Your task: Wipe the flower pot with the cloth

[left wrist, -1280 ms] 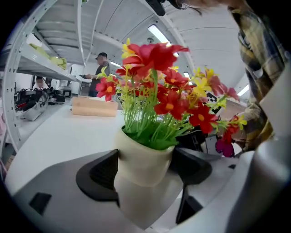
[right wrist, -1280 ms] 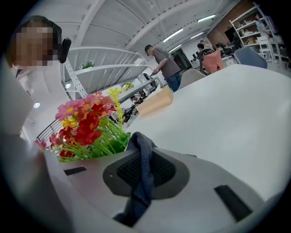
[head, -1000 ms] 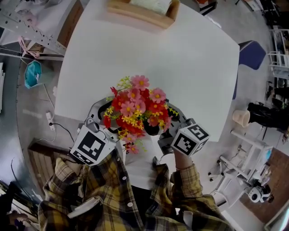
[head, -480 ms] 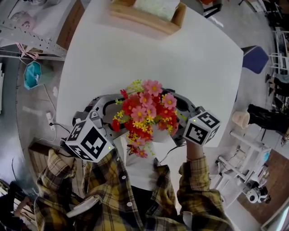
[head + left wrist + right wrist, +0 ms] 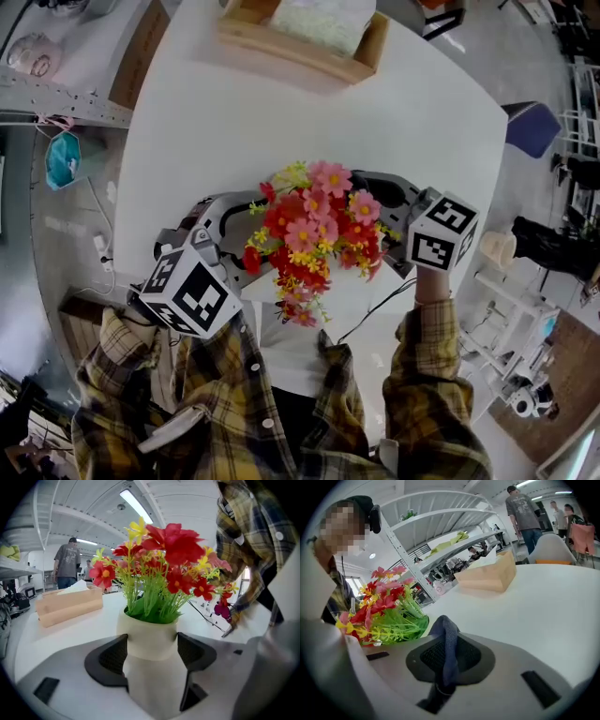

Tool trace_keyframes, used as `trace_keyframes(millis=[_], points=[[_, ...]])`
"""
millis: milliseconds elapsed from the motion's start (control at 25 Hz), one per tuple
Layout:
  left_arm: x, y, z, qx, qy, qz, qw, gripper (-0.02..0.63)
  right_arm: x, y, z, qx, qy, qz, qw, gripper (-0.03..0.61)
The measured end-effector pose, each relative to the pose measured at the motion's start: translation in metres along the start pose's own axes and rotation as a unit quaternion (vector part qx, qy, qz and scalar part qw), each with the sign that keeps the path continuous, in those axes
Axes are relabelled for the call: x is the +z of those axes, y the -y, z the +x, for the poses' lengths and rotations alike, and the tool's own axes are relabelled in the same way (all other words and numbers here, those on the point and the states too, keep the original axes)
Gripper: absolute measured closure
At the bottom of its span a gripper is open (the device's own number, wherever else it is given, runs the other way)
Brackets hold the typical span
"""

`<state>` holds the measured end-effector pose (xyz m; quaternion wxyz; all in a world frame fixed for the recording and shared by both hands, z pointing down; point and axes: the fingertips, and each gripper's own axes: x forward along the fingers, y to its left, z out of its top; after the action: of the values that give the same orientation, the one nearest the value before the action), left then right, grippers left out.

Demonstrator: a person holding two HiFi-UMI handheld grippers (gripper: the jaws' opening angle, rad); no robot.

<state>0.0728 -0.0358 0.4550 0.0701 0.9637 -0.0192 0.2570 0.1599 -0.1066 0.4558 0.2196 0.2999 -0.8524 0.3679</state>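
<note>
Flower pot (image 5: 150, 637) squeezed tighter by left hand-held gripper (image 5: 152, 654) at table (image 5: 281, 112); right (image 5: 449, 657) pinches cloth (image 5: 447, 637).

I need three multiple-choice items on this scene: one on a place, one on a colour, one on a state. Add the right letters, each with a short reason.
1. Where on the table does the wooden box stand?
A. at the far edge, beyond the flowers
B. between the two grippers
C. right beside the flowers

2. What colour is the cloth in the right gripper?
A. white
B. dark blue
C. yellow

3. What stands between the tongs of the left gripper?
A. nothing
B. the cloth
C. the flower pot

1 A: the head view shows it there.
2 B: the right gripper view shows dark blue fabric pinched in its tongs.
3 C: the pads, which have just been closing, sit against both sides of the pot.
</note>
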Motion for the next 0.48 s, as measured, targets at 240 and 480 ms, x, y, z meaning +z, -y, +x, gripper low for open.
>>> trace_keyframes(millis=[240,480], points=[[0.001,-0.004,0.001,-0.011,-0.004,0.008,0.9999,0.268,0.018,0.003,0.017,0.056,-0.047,-0.060,0.996,0.563],[-0.001,-0.006,-0.001,-0.030,-0.007,0.025,0.9992,0.268,0.031,-0.003,0.039,0.098,-0.080,-0.097,0.987,0.561]])
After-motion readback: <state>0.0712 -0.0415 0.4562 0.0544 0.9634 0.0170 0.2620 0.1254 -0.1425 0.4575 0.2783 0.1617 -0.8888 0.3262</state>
